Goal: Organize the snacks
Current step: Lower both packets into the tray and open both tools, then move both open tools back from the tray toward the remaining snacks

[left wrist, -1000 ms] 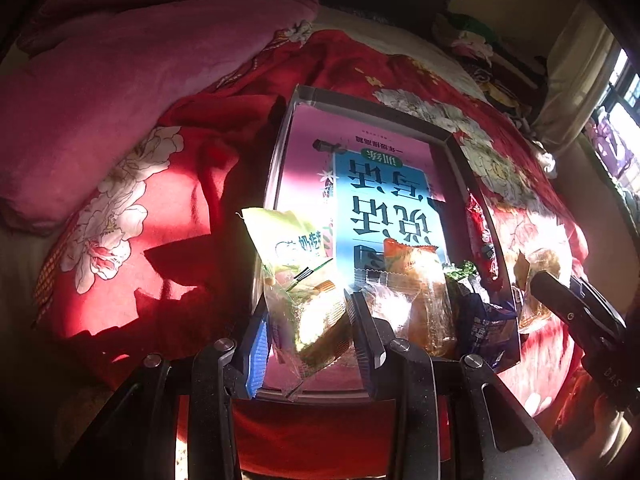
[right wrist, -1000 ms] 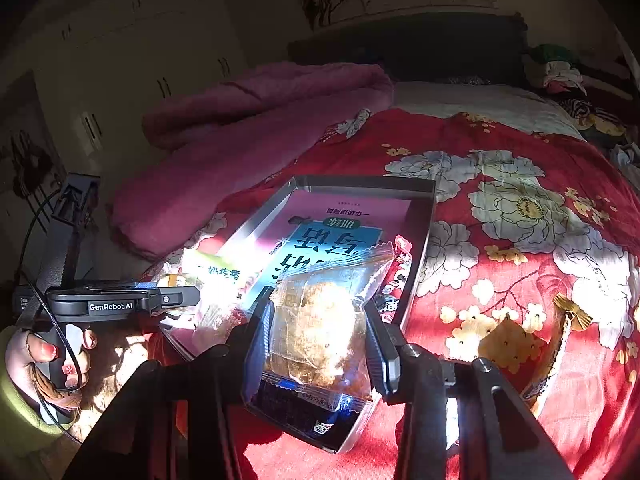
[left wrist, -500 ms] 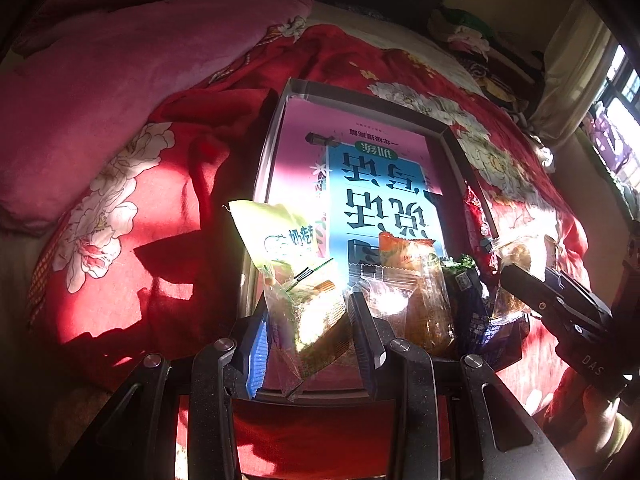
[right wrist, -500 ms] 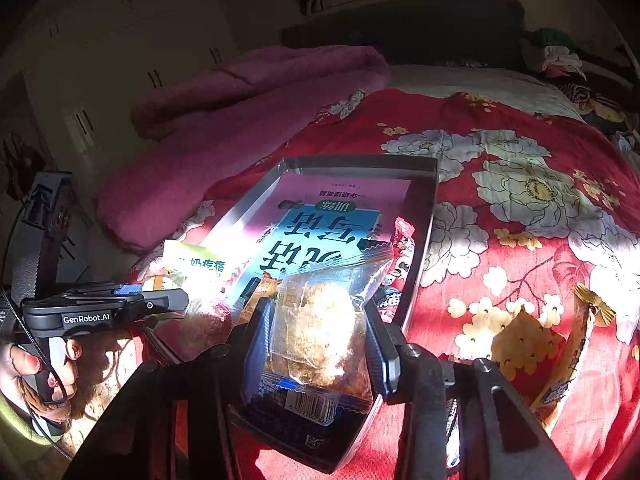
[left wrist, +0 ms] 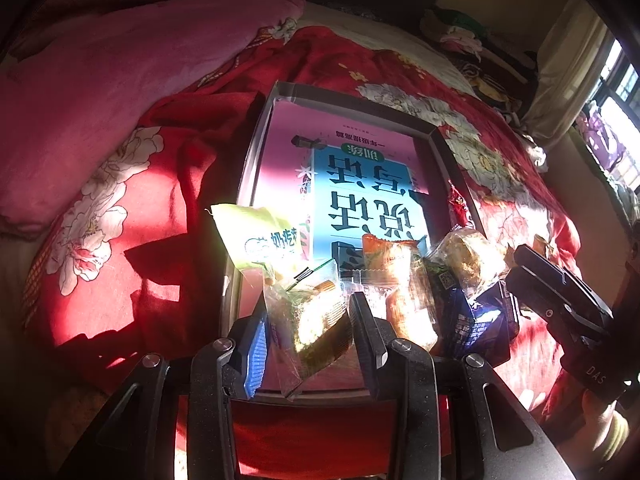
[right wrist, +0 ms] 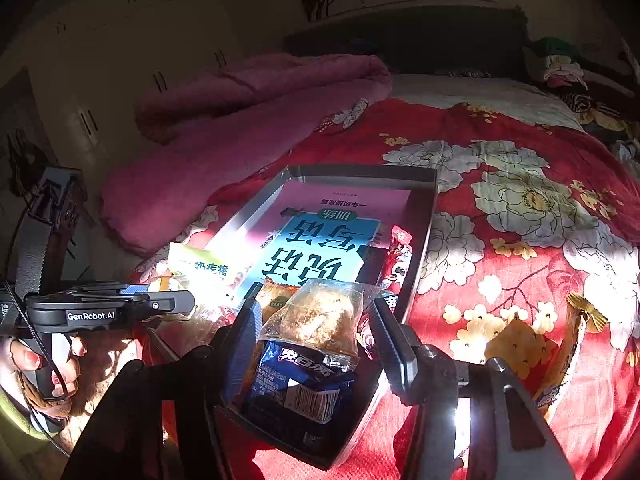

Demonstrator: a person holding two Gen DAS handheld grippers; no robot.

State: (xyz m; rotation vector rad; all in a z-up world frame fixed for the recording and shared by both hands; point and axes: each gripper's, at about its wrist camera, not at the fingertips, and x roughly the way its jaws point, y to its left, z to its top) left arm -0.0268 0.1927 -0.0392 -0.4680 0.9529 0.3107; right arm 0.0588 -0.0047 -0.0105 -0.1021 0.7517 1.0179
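Note:
A shallow grey box (left wrist: 452, 152) with a pink and blue book in it lies on a red floral quilt. My left gripper (left wrist: 308, 312) is shut on a clear cake packet (left wrist: 308, 316) at the box's near end. A yellow-green snack bag (left wrist: 260, 236) and an orange packet (left wrist: 400, 288) lie beside it. My right gripper (right wrist: 312, 320) holds a clear and blue pastry packet (right wrist: 316, 340) over the box's near right corner (right wrist: 424, 240); its jaws look wider than before. The right gripper also shows in the left wrist view (left wrist: 556, 292).
A pink duvet (left wrist: 120, 60) is heaped at the far left. A red packet (right wrist: 396, 248) lies against the box's right wall. A yellow wrapped snack (right wrist: 520, 344) lies on the quilt to the right. Clothes are piled at the bed's far right (right wrist: 560, 64).
My right gripper has carried the pastry packet left and down into the box beside the orange packet, and its jaws have spread a little. My left gripper has stayed put, shut on the cake packet.

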